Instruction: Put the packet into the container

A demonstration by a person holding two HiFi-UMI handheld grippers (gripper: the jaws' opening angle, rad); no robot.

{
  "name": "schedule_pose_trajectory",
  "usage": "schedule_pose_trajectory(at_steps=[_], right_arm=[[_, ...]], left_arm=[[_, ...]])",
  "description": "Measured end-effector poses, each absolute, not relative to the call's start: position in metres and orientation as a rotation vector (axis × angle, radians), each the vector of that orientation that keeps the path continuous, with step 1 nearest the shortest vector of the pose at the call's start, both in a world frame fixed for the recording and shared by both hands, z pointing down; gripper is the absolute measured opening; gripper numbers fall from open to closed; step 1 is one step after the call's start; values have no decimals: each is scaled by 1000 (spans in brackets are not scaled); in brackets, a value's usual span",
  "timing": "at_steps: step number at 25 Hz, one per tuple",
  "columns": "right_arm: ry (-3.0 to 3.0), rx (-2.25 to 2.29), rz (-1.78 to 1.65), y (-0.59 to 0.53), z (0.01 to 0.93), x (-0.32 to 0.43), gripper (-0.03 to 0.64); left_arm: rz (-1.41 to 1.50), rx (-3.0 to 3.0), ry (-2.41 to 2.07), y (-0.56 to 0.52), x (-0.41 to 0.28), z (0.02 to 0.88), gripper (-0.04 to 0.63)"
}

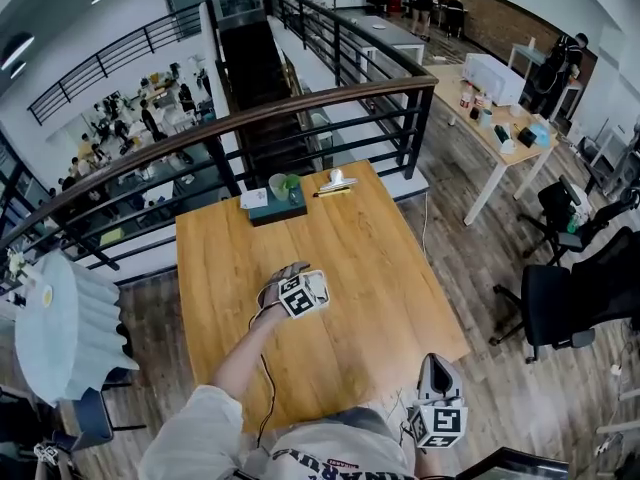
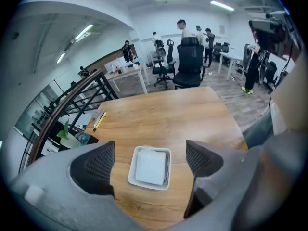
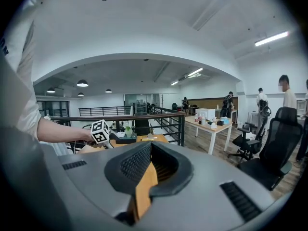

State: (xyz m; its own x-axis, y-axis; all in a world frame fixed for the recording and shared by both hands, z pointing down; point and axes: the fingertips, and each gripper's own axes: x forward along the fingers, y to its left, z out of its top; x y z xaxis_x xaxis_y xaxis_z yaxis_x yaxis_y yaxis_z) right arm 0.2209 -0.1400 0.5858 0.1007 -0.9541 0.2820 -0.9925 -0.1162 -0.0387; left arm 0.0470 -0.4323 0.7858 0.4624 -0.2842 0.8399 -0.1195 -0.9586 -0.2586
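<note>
A white square container (image 2: 167, 173) lies on the wooden table (image 2: 163, 112), and a flat white packet (image 2: 150, 167) rests inside it. My left gripper (image 2: 150, 150) hovers over it with the jaws wide open; the pads (image 2: 98, 160) stand apart on either side and touch nothing. In the head view the left gripper (image 1: 300, 293) is over the table's middle and hides the container. My right gripper (image 1: 435, 368) hangs off the table's near right corner, jaws shut and empty. Its own view shows the right gripper (image 3: 150, 146) with fingertips together and the left gripper's marker cube (image 3: 100, 131) beyond.
At the table's far edge stand a dark box with a small plant (image 1: 277, 200), a white item (image 1: 335, 178) and a yellow pen (image 1: 333, 192). A railing (image 1: 300, 108) runs behind the table. Black office chairs (image 1: 560, 298) stand to the right, and people are further off.
</note>
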Motion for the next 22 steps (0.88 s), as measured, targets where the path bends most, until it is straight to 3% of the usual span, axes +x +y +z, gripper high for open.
schedule_pose_trajectory(at_steps=[22], right_arm=[[-2423, 1752, 179, -213, 552, 91, 8]], left_arm=[[-684, -2811, 945, -266, -54, 574, 445]])
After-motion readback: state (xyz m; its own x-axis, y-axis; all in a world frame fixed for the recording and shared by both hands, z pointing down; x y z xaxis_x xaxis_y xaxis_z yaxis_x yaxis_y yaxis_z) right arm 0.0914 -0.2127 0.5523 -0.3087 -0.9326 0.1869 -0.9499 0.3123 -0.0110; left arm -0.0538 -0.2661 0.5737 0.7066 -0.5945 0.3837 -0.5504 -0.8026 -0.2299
